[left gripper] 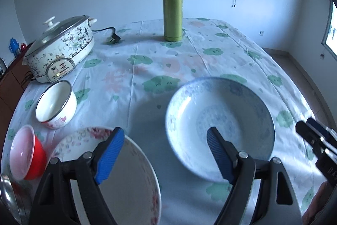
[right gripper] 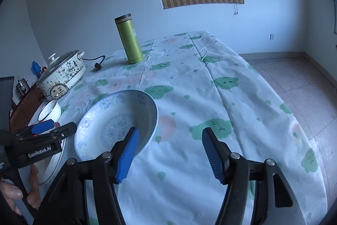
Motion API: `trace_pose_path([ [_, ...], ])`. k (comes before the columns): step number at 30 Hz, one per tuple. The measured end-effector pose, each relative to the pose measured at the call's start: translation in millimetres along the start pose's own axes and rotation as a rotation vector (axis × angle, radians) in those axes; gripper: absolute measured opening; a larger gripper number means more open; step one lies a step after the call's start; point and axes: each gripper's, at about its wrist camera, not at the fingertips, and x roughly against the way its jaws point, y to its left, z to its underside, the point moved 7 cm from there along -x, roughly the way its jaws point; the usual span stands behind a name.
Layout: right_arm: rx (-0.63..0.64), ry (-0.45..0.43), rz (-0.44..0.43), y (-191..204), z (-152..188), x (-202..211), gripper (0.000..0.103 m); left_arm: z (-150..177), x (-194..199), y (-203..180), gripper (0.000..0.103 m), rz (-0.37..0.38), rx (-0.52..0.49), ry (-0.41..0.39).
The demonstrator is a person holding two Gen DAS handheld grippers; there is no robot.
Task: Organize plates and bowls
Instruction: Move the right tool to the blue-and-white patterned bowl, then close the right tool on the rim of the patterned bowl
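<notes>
Right wrist view: blue-patterned bowl (right gripper: pixel 109 119) sits upright, mouth up, beside the empty, parted right claw (right gripper: pixel 169 153).

The left gripper (left gripper: pixel 165 154) points down at a table (left gripper: pixel 210 60) under a cloth printed with green clouds, its blue-padded jaws wide apart with nothing between them. Under its right finger sits a blue-patterned white bowl (left gripper: pixel 220 130); under its left finger, a floral-rimmed plate (left gripper: pixel 134 172). Left of the gripper stand a red bowl (left gripper: pixel 26 153) and, beyond it, a white enamel bowl (left gripper: pixel 55 104). Farther off to the left is a lidded electric pot (left gripper: pixel 60 49); straight ahead, a green flask (left gripper: pixel 173 13) stands upright. The right gripper (left gripper: pixel 316 138) enters at the right edge.
</notes>
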Motion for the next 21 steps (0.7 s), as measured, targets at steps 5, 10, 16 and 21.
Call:
trace_pose_path([
  [5, -0.082, 0.06, -0.026, 1, -9, -22, 0.064, -22, -12, 4, 0.082, -0.016, -0.013, 0.019],
  [10, -0.094, 0.062, 0.009, 4, -14, -39, 0.064, -33, -35, 6, 0.082, -0.013, 0.003, 0.076],
  [16, -0.102, 0.076, 0.001, -3, -7, -51, 0.064, -29, -55, 2, 0.08, -0.032, 0.006, 0.124],
  [21, -0.084, 0.1, -0.017, -1, -3, -59, 0.064, -29, -65, -5, 0.079, -0.038, -0.005, 0.135],
])
